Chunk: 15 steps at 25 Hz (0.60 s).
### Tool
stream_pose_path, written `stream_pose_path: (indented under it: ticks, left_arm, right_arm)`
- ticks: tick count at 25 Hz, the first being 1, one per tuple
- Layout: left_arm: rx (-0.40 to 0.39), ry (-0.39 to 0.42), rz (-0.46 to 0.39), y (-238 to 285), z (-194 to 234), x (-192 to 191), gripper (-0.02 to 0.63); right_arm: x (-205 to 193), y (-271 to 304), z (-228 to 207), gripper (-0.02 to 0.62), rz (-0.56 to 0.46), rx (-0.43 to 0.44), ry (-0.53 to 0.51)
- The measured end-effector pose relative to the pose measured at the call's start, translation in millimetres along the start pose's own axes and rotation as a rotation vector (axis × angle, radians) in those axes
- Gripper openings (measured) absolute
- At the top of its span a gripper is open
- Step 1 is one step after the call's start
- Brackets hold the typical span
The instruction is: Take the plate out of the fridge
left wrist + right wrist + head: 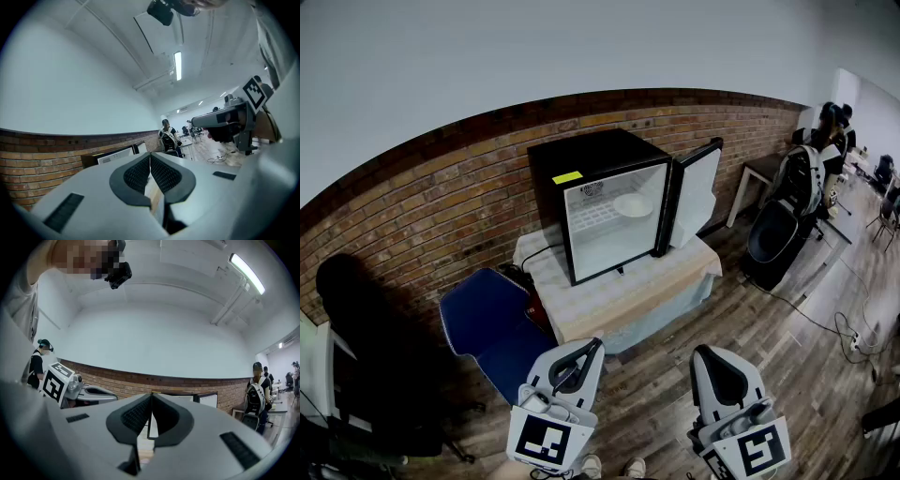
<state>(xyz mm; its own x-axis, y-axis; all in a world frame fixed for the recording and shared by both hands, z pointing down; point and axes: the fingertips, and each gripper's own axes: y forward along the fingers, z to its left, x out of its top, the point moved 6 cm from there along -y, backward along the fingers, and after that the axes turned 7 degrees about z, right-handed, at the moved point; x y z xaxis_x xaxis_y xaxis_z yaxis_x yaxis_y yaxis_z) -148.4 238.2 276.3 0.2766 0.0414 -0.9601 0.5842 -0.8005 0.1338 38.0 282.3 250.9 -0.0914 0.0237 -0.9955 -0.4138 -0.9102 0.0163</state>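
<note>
head view: the plate lies on the upper shelf of the open fridge, well apart from the left gripper and right gripper, both pressed together and empty. it looks stiff, slick and breakable, so pinch its near rim.

Facing the open fridge
I am holding my left gripper and right gripper well short of the fridge; the white plate is lying on a shelf inside it.
</note>
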Motion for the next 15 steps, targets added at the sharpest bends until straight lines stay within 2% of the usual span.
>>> stream_pose_path:
  ticks: [9, 15]
  left_arm:
    - [-0.025, -0.053, -0.013, 3.7, -1.5, 2.4, 0.018]
    - [-0.034, -0.057, -0.014, 8.5, -9.5, 3.9, 0.017]
  right_arm:
    - [-1.4, 0.0, -5.0, 0.031, -0.024, -0.006, 0.048]
    - [-6.4, 0.6, -9.0, 0.026, -0.012, 0.011, 0.047]
